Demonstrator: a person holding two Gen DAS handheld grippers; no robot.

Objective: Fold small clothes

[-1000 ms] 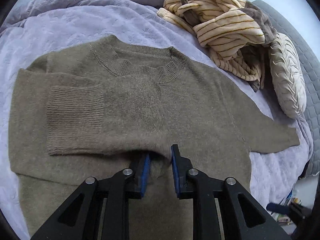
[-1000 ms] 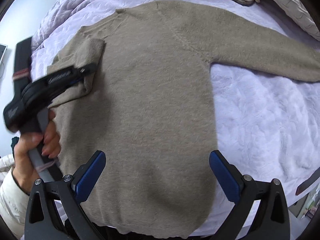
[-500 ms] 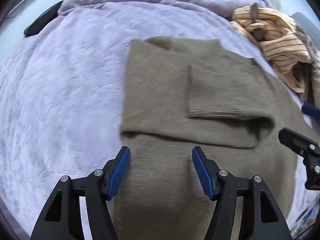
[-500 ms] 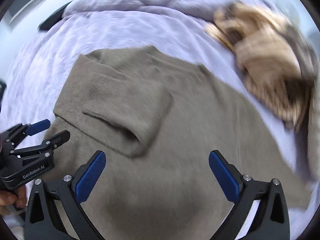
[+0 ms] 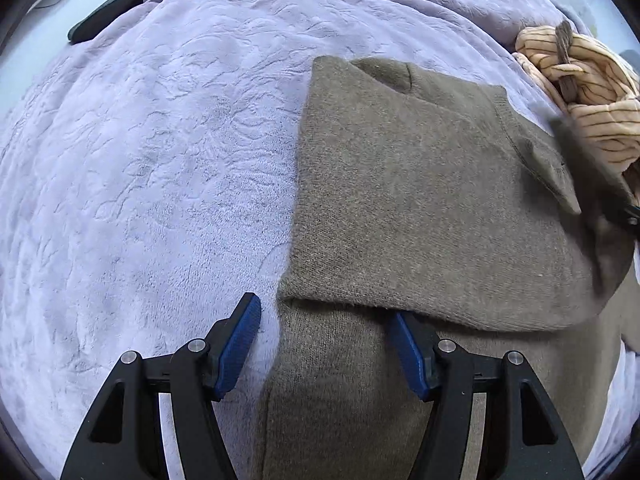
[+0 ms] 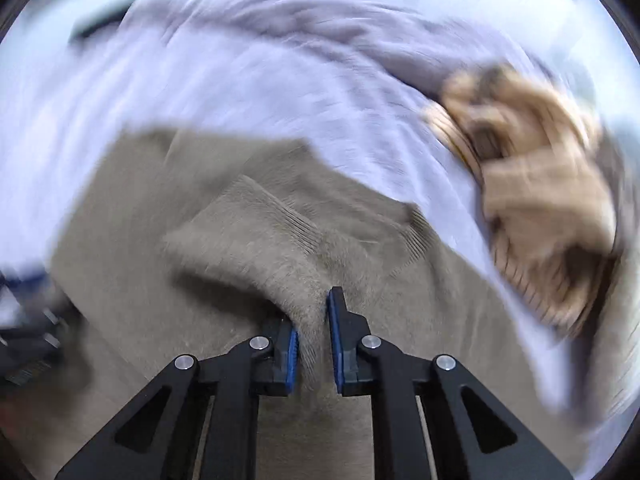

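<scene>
An olive-brown knit sweater [image 5: 420, 208] lies flat on a lilac bedspread [image 5: 160, 180], one sleeve folded across its chest. My left gripper [image 5: 326, 350] is open and empty, its jaws straddling the sweater's left edge just below the folded sleeve. In the blurred right wrist view my right gripper [image 6: 312, 340] is shut on the folded sleeve [image 6: 256, 240] of the sweater, pinching the knit between its blue pads. The right gripper also shows as a dark blurred shape at the right edge of the left wrist view [image 5: 596, 176].
A heap of cream striped clothes [image 5: 580, 92] lies at the far right of the bed, also blurred in the right wrist view [image 6: 536, 208]. A dark flat object [image 5: 104, 20] lies at the bed's far left edge.
My left gripper let go of the sleeve, opened and moved to the sweater's left edge. My right gripper swung over from open above the hem and closed on the folded sleeve.
</scene>
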